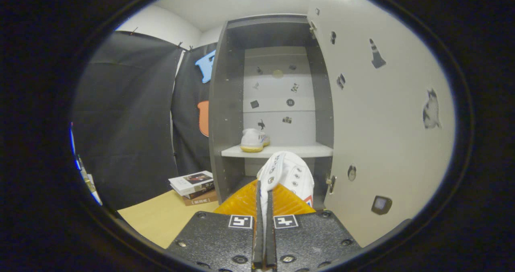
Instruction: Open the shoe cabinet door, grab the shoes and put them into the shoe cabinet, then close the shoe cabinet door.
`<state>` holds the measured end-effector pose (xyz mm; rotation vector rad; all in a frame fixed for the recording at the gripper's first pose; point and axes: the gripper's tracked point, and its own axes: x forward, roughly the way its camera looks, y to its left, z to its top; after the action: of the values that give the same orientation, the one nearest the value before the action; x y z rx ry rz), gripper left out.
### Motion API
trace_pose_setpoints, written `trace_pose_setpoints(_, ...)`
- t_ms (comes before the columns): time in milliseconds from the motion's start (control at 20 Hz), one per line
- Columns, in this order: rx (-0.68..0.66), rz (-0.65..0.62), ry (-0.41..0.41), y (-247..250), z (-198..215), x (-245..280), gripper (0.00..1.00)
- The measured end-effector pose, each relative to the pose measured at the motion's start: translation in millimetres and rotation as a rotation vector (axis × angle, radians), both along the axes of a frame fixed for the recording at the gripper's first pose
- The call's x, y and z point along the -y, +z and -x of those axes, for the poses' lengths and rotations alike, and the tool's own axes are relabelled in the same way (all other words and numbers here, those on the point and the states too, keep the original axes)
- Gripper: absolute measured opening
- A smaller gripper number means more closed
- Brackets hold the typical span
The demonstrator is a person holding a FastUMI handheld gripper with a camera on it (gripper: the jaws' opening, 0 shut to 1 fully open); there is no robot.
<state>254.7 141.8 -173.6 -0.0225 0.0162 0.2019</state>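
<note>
I am holding the gripper [264, 207] clamped on the white canvas lace-up shoe [287, 175] at lower centre, risking collision with the white cabinet shelf [281, 150] edge.

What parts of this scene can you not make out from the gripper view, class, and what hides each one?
- White canvas shoe pinched in the gripper: its heel, hidden behind the fingers.
- White sneaker with yellow sole on the white shelf: its toe faces away.
- Grey cabinet below the shelf: interior blocked by the held shoe.
- Small stickers on the back panel: too small.
- Stacked books: cover details too small.
</note>
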Motion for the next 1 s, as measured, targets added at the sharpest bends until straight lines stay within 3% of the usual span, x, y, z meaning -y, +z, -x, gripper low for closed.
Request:
trace_pose_setpoints(450, 0.076, 0.040, -0.019, 133.9, -38.1, 7.6, 0.06)
trace_pose_setpoints(750, 0.027, 0.049, -0.084, 169.1, -110.3, 9.6, 0.06)
trace_pose_setpoints(1000, -0.063, 0.070, -0.126, 154.5, -185.0, 14.8, 0.06)
